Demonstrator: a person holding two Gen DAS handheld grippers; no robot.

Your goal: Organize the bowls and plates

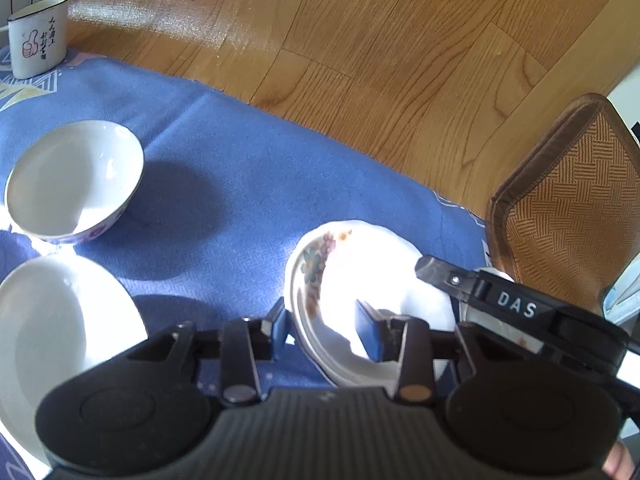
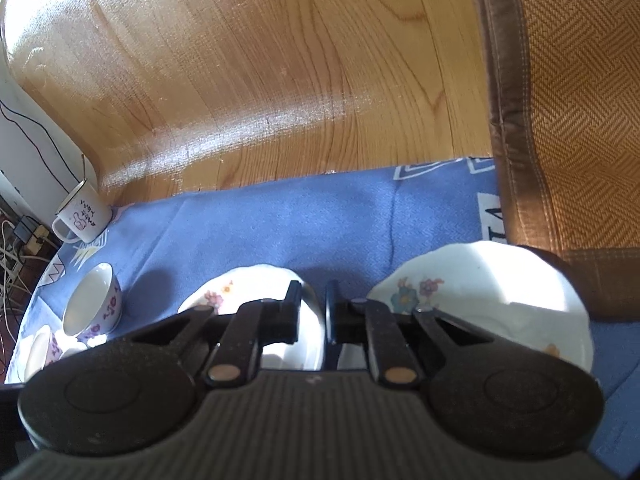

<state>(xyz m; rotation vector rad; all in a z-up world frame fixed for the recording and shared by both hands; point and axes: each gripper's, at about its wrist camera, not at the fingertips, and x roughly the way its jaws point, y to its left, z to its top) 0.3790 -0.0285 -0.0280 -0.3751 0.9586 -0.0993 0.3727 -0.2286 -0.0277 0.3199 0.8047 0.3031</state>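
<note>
A white floral plate (image 1: 352,276) lies on the blue cloth (image 1: 240,168). My left gripper (image 1: 324,328) straddles its near-left rim, one pad outside and one over the plate's inside, with a gap still showing, so it is open. One finger (image 1: 436,274) of my right gripper reaches onto the plate's right side. In the right wrist view my right gripper (image 2: 312,308) is shut on the rim of this plate (image 2: 248,284). A second floral plate (image 2: 480,300) lies to the right. A white bowl (image 1: 76,176) and another white dish (image 1: 52,340) sit at the left.
A white mug (image 1: 36,40) stands at the cloth's far left corner. A woven brown chair (image 1: 568,200) rises at the right, close to the second plate. Beyond the cloth's far edge is wooden floor (image 1: 360,40). Two small floral bowls (image 2: 94,304) sit left.
</note>
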